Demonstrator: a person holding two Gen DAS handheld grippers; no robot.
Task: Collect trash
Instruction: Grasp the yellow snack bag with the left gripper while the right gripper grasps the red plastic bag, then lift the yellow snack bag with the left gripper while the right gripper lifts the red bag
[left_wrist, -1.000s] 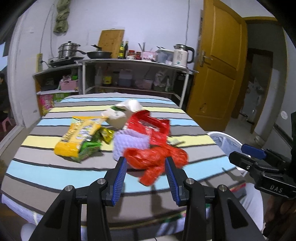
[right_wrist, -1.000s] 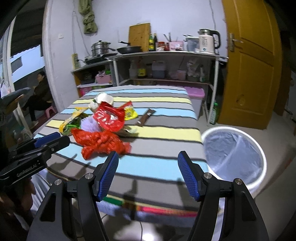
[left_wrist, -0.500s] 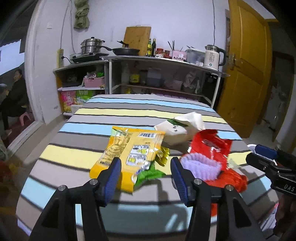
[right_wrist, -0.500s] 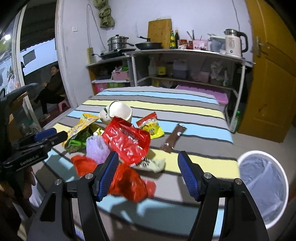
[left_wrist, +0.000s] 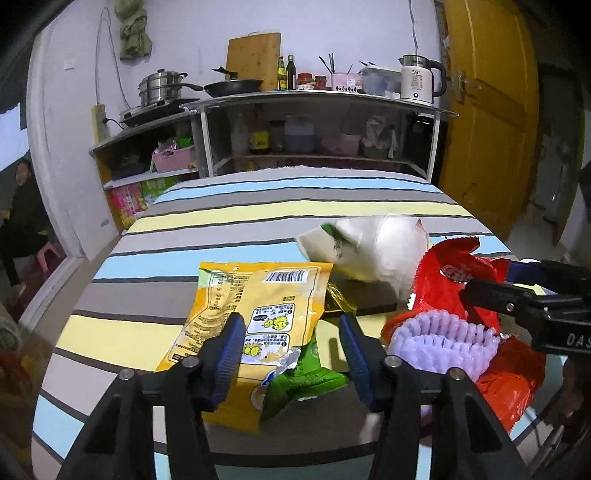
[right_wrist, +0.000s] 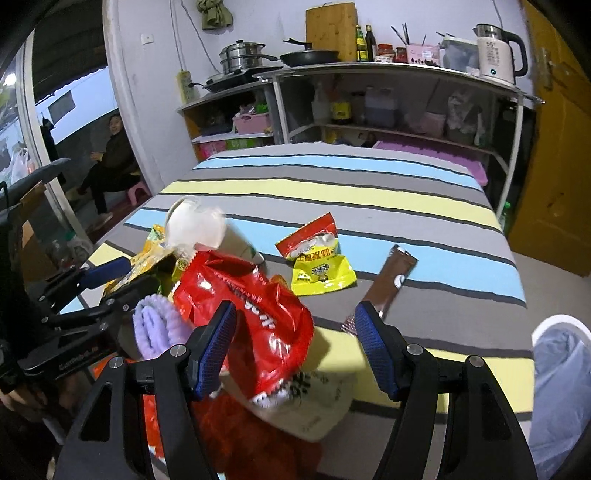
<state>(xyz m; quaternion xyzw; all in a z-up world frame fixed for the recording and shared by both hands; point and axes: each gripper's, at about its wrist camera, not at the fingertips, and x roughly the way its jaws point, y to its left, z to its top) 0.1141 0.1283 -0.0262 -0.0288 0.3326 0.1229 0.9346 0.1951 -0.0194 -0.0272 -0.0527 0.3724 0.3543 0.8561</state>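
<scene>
A pile of trash lies on the striped table (left_wrist: 280, 206). My left gripper (left_wrist: 293, 354) hovers low over a yellow snack packet (left_wrist: 258, 306) and a green wrapper (left_wrist: 310, 380). Its jaws are closing, both wrappers lie between them, and the pads are not pressing. My right gripper (right_wrist: 295, 343) is open above a red snack bag (right_wrist: 251, 306). Beside the bag are a purple foam net (right_wrist: 155, 328), a tipped white paper cup (right_wrist: 199, 225), a pale wrapper (right_wrist: 321, 398), a small red-and-yellow packet (right_wrist: 317, 258) and a brown wrapper (right_wrist: 391, 280).
A white bin with a liner (right_wrist: 561, 369) stands off the table's right edge. Behind the table is a shelf (left_wrist: 317, 99) with pans, bottles and a kettle. A yellow door (left_wrist: 491, 110) is at the right. A person (right_wrist: 110, 158) sits beyond the doorway at the left.
Both grippers have moved left and in over the pile. The left went from the red plastic bag to the yellow packet. The right went from the table edge by the bin to the red snack bag.
</scene>
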